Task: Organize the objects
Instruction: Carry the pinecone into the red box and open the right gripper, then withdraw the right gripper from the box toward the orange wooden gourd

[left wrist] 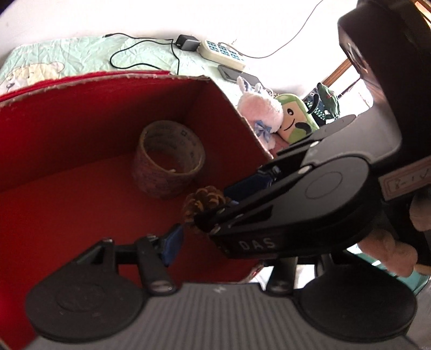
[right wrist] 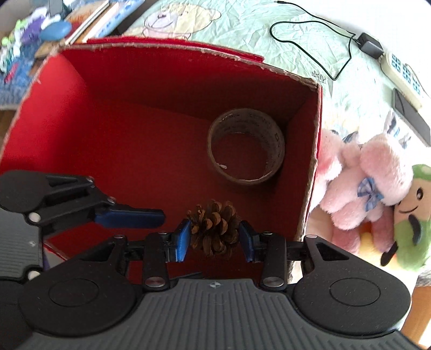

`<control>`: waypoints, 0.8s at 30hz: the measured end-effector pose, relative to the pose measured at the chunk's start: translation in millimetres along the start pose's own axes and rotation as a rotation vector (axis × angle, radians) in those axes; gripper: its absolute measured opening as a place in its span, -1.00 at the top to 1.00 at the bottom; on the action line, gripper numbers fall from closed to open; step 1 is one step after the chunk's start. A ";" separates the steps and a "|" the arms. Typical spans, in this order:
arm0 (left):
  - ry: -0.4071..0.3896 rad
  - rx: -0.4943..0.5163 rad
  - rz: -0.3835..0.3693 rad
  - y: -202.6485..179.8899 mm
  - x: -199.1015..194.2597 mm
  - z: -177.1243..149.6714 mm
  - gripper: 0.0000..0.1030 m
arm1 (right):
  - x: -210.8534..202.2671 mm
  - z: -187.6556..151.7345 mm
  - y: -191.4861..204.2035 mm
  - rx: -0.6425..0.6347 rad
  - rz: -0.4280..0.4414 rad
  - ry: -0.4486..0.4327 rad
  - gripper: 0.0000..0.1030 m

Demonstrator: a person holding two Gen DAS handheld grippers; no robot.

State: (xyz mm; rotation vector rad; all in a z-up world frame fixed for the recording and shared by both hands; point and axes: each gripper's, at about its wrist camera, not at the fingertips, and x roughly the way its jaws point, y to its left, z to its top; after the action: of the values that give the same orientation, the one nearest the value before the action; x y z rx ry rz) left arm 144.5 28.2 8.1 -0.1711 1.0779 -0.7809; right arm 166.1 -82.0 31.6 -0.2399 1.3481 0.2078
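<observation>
A brown pine cone (right wrist: 214,231) sits between the blue pads of my right gripper (right wrist: 215,237), which is shut on it just inside the near wall of an open red cardboard box (right wrist: 161,80). A brown roll of tape (right wrist: 246,153) lies on the box floor near the far right corner. In the left wrist view the right gripper reaches in from the right with the pine cone (left wrist: 204,200), over the red box (left wrist: 80,121) and near the tape roll (left wrist: 169,167). My left gripper (left wrist: 215,242) stands open and holds nothing. Its left pad (left wrist: 172,243) shows; the right gripper hides its other finger.
Pink and green plush toys (right wrist: 371,172) lie just right of the box on a pale green bedsheet (right wrist: 242,24). Farther back are a power strip (right wrist: 404,75), a black charger with cable (right wrist: 370,45) and a dark phone (right wrist: 409,115). Books and small items (right wrist: 89,18) sit at the back left.
</observation>
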 end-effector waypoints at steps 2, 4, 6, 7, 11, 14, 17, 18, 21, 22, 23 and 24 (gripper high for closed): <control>0.006 -0.007 -0.005 3.4 -0.6 0.0 -0.06 | 1.8 1.9 0.9 -0.014 -0.003 0.012 0.12; 0.012 -0.011 -0.001 5.8 -0.9 -0.7 -0.06 | 1.6 3.9 0.8 -0.018 -0.004 0.015 0.09; 0.015 -0.013 0.002 8.9 -1.7 -2.1 -0.07 | 2.0 5.0 0.6 -0.020 -0.005 0.015 0.08; 0.016 -0.013 0.008 10.4 -2.3 -2.6 -0.08 | 1.9 5.4 -0.6 -0.015 -0.001 0.011 0.08; 0.004 -0.005 0.042 14.1 -10.0 -4.8 -0.08 | -0.7 9.4 -9.6 0.030 0.028 -0.017 0.11; -0.010 0.006 0.081 15.0 -17.0 -7.3 -0.08 | -1.7 11.6 -20.6 0.105 0.105 -0.056 0.10; -0.028 0.025 0.151 12.4 -22.0 -10.0 -0.11 | -0.9 14.4 -21.8 0.127 0.096 -0.093 0.10; -0.032 0.029 0.174 11.4 -23.5 -10.6 -0.12 | -0.3 15.5 -20.1 0.125 0.088 -0.100 0.08; -0.031 0.041 0.247 8.6 -23.9 -10.9 -0.14 | 1.9 18.4 -15.7 0.119 0.100 -0.109 0.13; -0.030 0.045 0.273 7.6 -23.3 -10.7 -0.14 | 1.9 19.0 -15.3 0.126 0.110 -0.110 0.14; -0.028 0.048 0.295 6.6 -22.6 -10.4 -0.14 | 1.5 19.7 -15.1 0.127 0.110 -0.115 0.14; -0.026 0.049 0.315 5.8 -21.9 -9.9 -0.14 | 1.1 18.7 -14.7 0.126 0.104 -0.124 0.14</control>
State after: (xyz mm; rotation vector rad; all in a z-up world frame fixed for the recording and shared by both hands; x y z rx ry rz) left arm 133.7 48.9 16.3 0.0310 1.0290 -0.5193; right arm 188.0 -90.6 35.1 -0.0496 1.2462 0.2205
